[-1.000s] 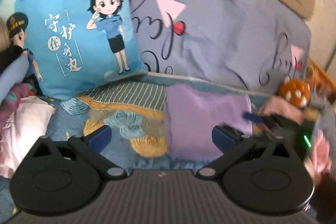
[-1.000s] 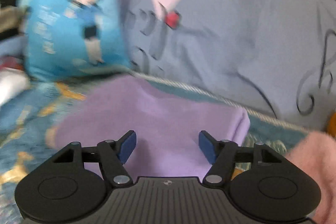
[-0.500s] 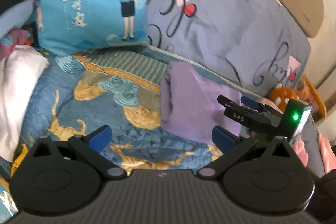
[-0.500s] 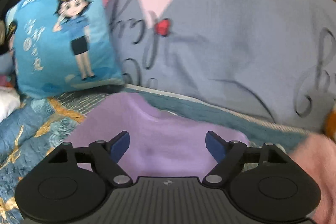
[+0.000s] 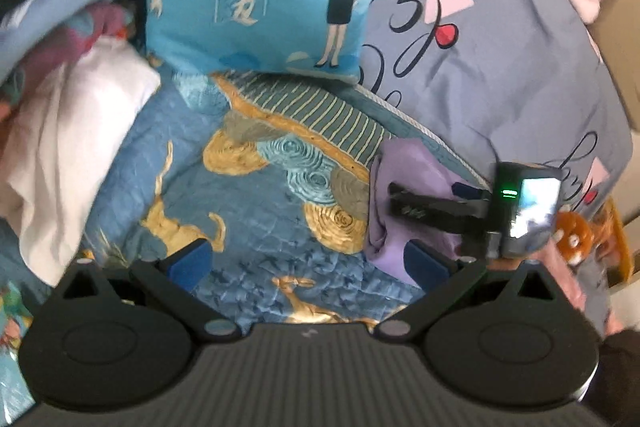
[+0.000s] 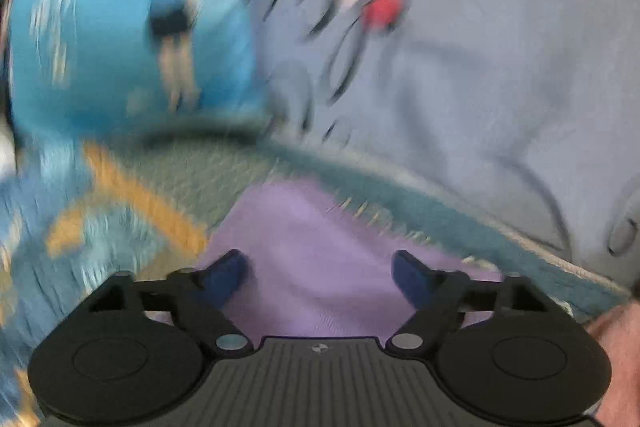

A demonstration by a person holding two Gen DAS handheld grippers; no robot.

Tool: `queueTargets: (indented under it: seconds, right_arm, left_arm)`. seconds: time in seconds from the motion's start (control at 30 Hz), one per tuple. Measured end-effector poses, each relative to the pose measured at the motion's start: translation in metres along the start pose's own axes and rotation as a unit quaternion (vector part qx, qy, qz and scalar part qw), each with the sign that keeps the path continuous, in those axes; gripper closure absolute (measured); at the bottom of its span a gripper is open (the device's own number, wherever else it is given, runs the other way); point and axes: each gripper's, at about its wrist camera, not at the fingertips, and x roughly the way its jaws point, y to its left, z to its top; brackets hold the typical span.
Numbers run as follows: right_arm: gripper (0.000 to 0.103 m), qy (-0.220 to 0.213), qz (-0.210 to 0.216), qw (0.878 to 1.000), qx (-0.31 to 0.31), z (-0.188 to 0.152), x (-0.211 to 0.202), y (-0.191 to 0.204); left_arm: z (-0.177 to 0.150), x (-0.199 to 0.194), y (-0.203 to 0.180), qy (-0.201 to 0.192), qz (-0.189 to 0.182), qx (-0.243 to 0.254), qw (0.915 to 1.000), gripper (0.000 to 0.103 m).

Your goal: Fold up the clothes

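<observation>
Two items matter: purple garment (image 5: 416,171), folded, lies lower right against the grey quilt (image 5: 500,47). My right gripper (image 6: 320,273), jaws wide and empty, has dropped closer over it; left gripper (image 5: 306,261) has backed away, spread, empty.

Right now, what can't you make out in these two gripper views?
- Right wrist view: motion blur smears the blue cushion print.
- Left wrist view: the right gripper covers part of the purple garment, so its fold is unclear.
- The white clothes run off the left edge.
</observation>
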Motion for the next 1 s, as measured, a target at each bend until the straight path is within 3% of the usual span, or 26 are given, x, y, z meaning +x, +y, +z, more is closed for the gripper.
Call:
queueTargets:
  seconds: [0.1, 0.17, 0.27, 0.4, 0.47, 0.6, 0.73, 0.8, 0.9, 0.97, 1.0]
  right_arm:
    - [0.018, -0.063, -0.067, 0.992, 0.091, -0.017, -0.038, -0.039]
    - [0.018, -0.067, -0.097, 0.975, 0.189, -0.037, -0.054, -0.078]
    - [0.022, -0.043, -0.081, 0.957, 0.273, -0.064, -0.058, -0.117]
    - [0.032, -0.03, -0.095, 0.965, 0.243, -0.069, -0.045, -0.122]
    - [0.033, -0.012, -0.143, 0.957, 0.253, -0.066, -0.03, -0.123]
    - [0.038, 0.061, -0.15, 0.967, 0.198, -0.06, 0.012, -0.11]
    - [0.04, 0.066, -0.15, 0.98, 0.111, -0.052, 0.019, -0.101]
    - [0.042, 0.046, -0.131, 0.981, 0.139, -0.05, 0.004, -0.117]
    - [0.026, -0.039, -0.13, 0.962, 0.239, -0.06, -0.041, -0.145]
    - [0.024, -0.055, -0.111, 0.954, 0.272, -0.072, -0.066, -0.152]
    - [0.024, -0.052, -0.096, 0.959, 0.263, -0.078, -0.074, -0.148]
  left_arm:
    - [-0.001, -0.007, -0.001, -0.009, 0.001, 0.003, 1.0, 0.0]
    - [-0.001, -0.01, -0.004, -0.014, 0.002, 0.006, 0.9999, 0.0]
    - [-0.003, -0.006, -0.01, -0.007, 0.001, 0.013, 0.9999, 0.0]
    - [-0.008, 0.007, -0.022, 0.009, 0.009, 0.034, 0.9994, 0.0]
    - [-0.01, 0.012, -0.027, 0.015, 0.015, 0.044, 0.9988, 0.0]
    - [-0.015, 0.022, -0.036, 0.023, 0.021, 0.064, 0.9974, 0.0]
    - [-0.018, 0.03, -0.042, 0.03, 0.03, 0.083, 0.9957, 0.0]
    - [-0.02, 0.032, -0.045, 0.033, 0.033, 0.091, 0.9948, 0.0]
    - [-0.024, 0.035, -0.049, 0.037, 0.036, 0.106, 0.9931, 0.0]
    - [-0.025, 0.037, -0.051, 0.037, 0.038, 0.113, 0.9922, 0.0]
    - [-0.026, 0.037, -0.052, 0.037, 0.04, 0.116, 0.9917, 0.0]
